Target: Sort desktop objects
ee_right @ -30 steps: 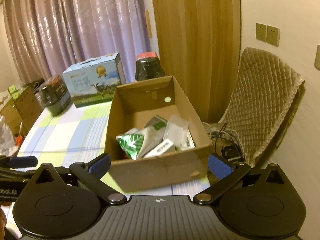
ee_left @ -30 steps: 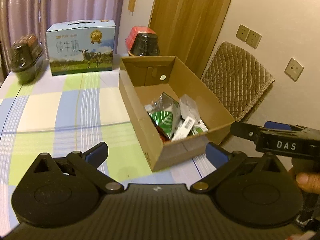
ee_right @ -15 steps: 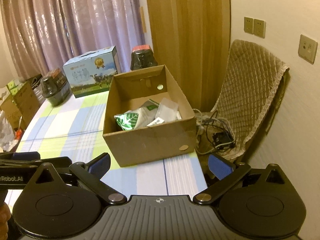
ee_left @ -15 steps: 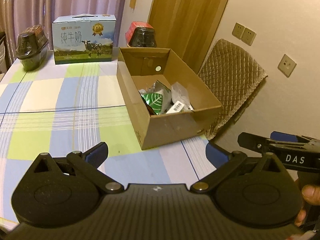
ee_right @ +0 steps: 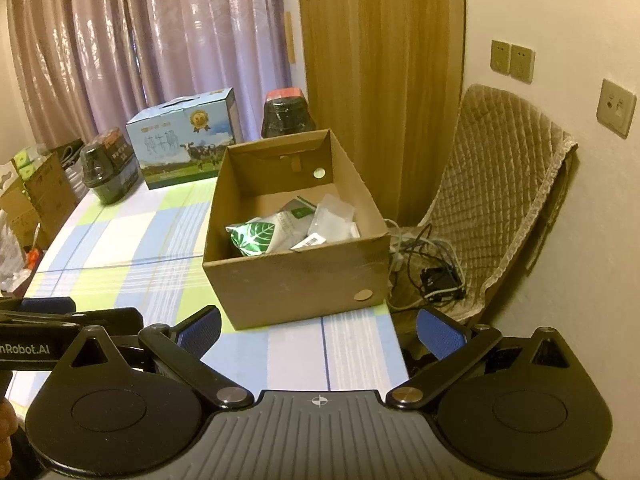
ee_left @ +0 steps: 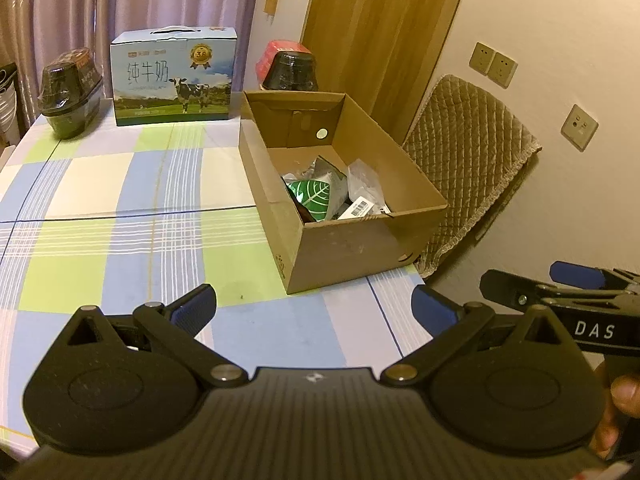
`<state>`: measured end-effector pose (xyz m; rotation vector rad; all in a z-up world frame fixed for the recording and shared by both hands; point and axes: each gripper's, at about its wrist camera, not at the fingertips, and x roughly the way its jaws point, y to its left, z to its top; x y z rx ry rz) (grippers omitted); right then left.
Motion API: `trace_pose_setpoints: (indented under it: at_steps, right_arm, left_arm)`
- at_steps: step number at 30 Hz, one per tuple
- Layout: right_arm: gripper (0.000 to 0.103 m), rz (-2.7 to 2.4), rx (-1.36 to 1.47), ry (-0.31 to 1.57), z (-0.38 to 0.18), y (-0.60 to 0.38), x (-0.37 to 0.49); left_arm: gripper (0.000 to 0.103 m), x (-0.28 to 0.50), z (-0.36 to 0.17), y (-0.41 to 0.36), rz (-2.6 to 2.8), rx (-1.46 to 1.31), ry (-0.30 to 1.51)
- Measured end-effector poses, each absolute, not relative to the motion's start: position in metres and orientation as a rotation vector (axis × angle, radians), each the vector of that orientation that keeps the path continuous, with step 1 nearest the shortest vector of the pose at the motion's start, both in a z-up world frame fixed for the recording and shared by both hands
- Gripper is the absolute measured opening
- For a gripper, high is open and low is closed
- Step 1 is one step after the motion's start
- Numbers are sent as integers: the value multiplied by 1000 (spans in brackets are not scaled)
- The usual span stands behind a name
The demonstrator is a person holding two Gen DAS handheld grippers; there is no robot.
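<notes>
Both hand-held grippers backed away from the cardboard box point(ee_right: 296, 248) | left hand-held gripper point(ee_left: 314, 306) and right hand-held gripper point(ee_right: 318, 326) spread, empty | packets point(ee_right: 288, 228) lay boxed ahead | I judged sorting nearly done.

Quilted chair point(ee_right: 504, 184), wall sockets point(ee_right: 512, 62), curtains point(ee_right: 140, 40).

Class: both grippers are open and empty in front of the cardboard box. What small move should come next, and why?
Probably hold both clear of the table and stop. The left gripper and right gripper are open and hold nothing. The green leaf-print packet and clear plastic bags lie inside the brown cardboard box, and no small loose item shows on the checked tablecloth.
</notes>
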<state>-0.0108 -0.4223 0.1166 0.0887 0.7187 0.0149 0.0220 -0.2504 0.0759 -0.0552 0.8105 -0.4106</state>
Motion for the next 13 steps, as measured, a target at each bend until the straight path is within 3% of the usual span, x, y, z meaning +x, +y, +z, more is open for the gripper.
trace_pose_setpoints:
  at_steps: [13]
  right_arm:
    - [101, 14, 89, 730, 111, -422, -9]
  left_arm:
    - [102, 23, 71, -248, -410, -51, 804]
